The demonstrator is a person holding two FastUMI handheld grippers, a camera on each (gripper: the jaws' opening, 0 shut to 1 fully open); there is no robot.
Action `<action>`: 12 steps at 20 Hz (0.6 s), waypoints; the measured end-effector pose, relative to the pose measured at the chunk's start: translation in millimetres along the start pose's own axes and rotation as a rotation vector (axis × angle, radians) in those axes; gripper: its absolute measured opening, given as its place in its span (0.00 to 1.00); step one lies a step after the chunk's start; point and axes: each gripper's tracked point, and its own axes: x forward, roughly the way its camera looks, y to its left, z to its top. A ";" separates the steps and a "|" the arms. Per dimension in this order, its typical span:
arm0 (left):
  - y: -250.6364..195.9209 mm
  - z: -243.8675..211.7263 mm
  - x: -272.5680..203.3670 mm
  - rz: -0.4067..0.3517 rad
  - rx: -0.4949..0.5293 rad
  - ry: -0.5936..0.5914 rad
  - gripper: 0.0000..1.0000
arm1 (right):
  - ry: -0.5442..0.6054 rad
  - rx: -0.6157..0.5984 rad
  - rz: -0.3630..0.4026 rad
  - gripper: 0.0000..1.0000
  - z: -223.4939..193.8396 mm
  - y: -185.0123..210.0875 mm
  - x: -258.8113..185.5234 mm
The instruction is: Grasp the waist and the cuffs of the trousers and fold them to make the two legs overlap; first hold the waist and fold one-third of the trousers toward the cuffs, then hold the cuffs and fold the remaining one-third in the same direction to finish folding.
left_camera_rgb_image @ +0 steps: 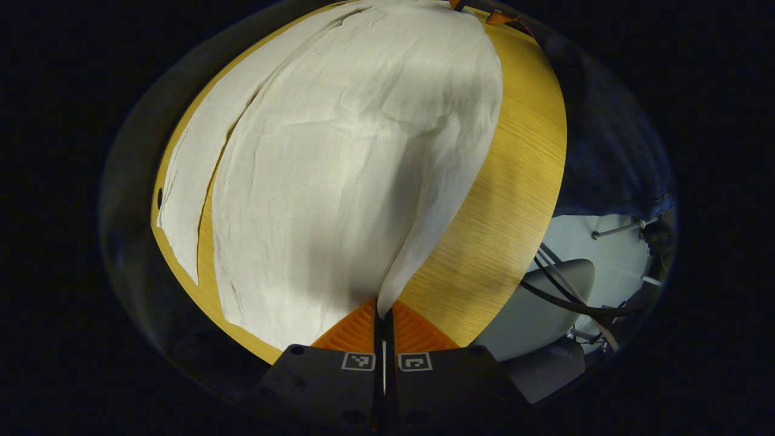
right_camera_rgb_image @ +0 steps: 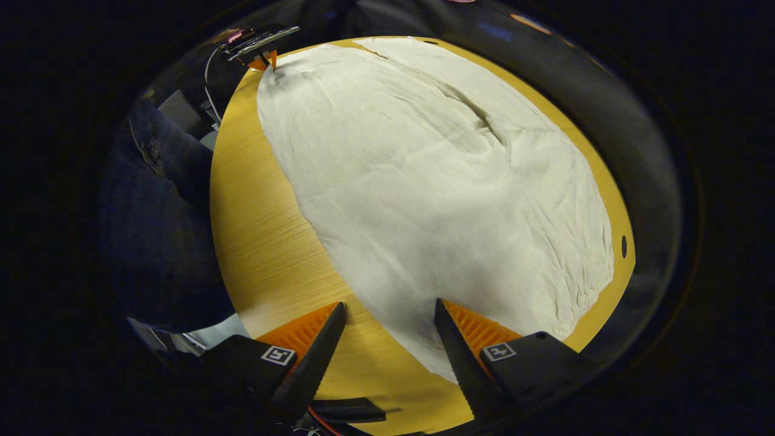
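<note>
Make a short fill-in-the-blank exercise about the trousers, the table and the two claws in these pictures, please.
1. The left claw is ____ on an edge of the pale cloth trousers.
2. The right claw is ____, its fingers apart above the trousers' edge.
3. The trousers lie on a round ____ table of yellow colour.

Missing words: shut; open; wooden

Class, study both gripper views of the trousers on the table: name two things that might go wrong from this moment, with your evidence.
1. The left gripper pinches only a thin edge of the trousers; the cloth may slip out when lifted.
2. The right gripper is open, with the trouser corner between its fingers; if it shuts short, one end may drag and the legs, already offset, may fold askew on the table.
</note>
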 end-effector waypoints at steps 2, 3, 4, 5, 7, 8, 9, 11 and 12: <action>0.9 0.6 -0.3 -0.001 -0.003 0.002 0.00 | 0.011 -0.001 0.010 0.97 0.7 0.4 0.7; 1.1 1.3 -0.6 -0.002 -0.003 0.003 0.00 | 0.014 -0.001 0.011 0.97 0.9 0.2 0.1; 1.2 0.9 -0.7 -0.003 -0.003 0.001 0.00 | 0.018 -0.001 0.009 0.97 0.7 0.9 0.2; 1.6 0.9 -0.6 -0.003 -0.004 0.000 0.00 | 0.026 0.001 0.007 0.96 0.5 0.5 -0.1; 2.0 0.5 -1.4 -0.004 -0.008 -0.003 0.00 | 0.054 0.017 -0.003 0.95 0.8 0.3 0.7; 1.4 0.6 -1.1 -0.004 -0.007 -0.005 0.00 | 0.069 0.026 -0.007 0.86 0.5 0.0 1.4; 1.9 1.2 -1.0 -0.004 -0.007 -0.006 0.00 | 0.079 0.030 -0.011 0.78 1.0 -1.1 2.4; 1.8 1.4 -2.0 -0.009 -0.006 -0.008 0.00 | 0.095 0.040 -0.027 0.70 1.8 -5.1 -0.5; 2.8 0.1 -2.2 -0.013 -0.006 -0.007 0.00 | 0.097 0.046 -0.039 0.60 1.0 -8.2 1.9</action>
